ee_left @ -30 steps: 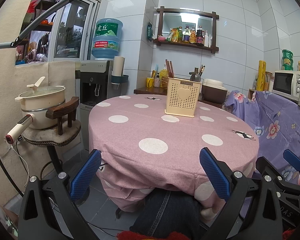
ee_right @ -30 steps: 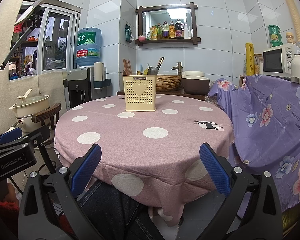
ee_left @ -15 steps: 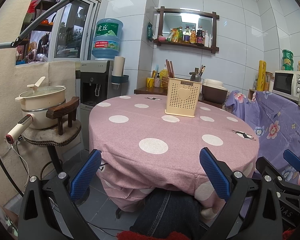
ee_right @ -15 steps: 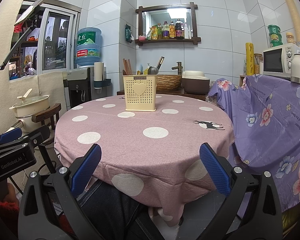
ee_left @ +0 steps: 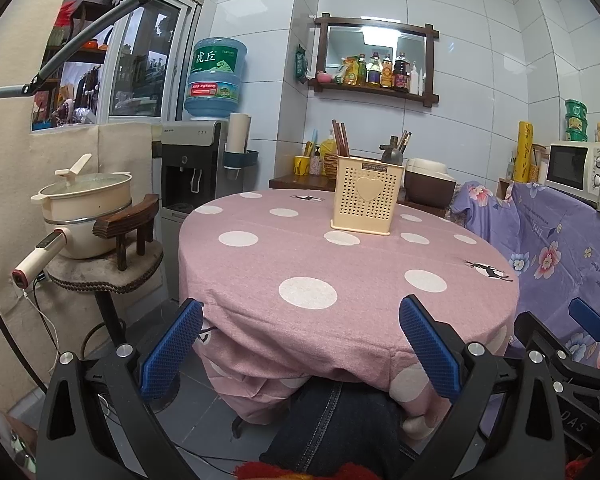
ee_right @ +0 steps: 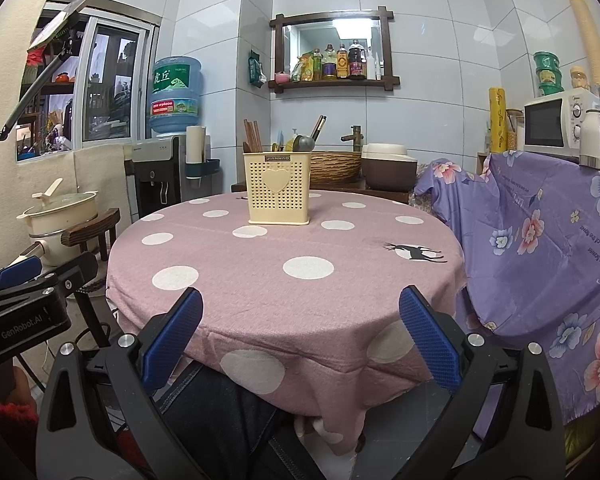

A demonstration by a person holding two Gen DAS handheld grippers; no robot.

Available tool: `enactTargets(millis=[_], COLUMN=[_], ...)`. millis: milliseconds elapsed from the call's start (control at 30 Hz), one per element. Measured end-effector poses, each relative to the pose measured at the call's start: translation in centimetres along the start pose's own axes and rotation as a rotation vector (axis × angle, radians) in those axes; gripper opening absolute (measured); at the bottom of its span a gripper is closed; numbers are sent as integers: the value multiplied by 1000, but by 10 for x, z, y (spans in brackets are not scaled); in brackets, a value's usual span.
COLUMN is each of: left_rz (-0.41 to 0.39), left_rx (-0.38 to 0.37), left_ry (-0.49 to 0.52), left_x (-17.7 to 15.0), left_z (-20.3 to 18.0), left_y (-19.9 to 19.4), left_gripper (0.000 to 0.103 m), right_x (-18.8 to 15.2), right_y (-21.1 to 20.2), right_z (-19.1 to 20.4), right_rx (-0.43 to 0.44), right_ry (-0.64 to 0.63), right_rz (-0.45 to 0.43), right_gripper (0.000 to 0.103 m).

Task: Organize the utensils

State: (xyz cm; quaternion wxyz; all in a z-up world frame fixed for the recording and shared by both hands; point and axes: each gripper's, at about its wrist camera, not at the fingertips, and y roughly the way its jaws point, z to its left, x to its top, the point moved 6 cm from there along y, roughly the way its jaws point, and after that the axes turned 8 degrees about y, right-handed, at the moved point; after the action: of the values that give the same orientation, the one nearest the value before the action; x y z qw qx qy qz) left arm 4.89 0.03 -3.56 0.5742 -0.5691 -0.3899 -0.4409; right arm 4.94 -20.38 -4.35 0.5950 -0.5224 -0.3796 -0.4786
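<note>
The left gripper (ee_left: 300,340) and the right gripper (ee_right: 300,330) are both held with blue-padded jaws spread wide, nothing between them, low at the near edge of the round table covered by a pink white-dotted cloth (ee_left: 380,280). Well ahead of both claws, the cream perforated plastic utensil holder with a heart emblem (ee_right: 278,188) is seen upright on the cloth, with brown chopsticks (ee_right: 253,136) and a metal ladle (ee_right: 305,143) standing in it.

1 utensil holder (ee_right: 278,188), 1 table (ee_right: 260,288), 2 grippers (ee_left: 300,344) (ee_right: 300,340).
</note>
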Motion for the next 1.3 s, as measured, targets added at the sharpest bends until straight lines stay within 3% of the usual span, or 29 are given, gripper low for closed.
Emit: enactTargets(millis=[1300], left_rz=[6], left_rx=[-4], left_ry=[2], left_x=[0], left_z=[-1], left_y=[-2], left_gripper=[98], right_x=[0], right_y=[0], right_z=[-1], right_rx=[1], right_ry=[-1], right_rz=[0], right_gripper=[97])
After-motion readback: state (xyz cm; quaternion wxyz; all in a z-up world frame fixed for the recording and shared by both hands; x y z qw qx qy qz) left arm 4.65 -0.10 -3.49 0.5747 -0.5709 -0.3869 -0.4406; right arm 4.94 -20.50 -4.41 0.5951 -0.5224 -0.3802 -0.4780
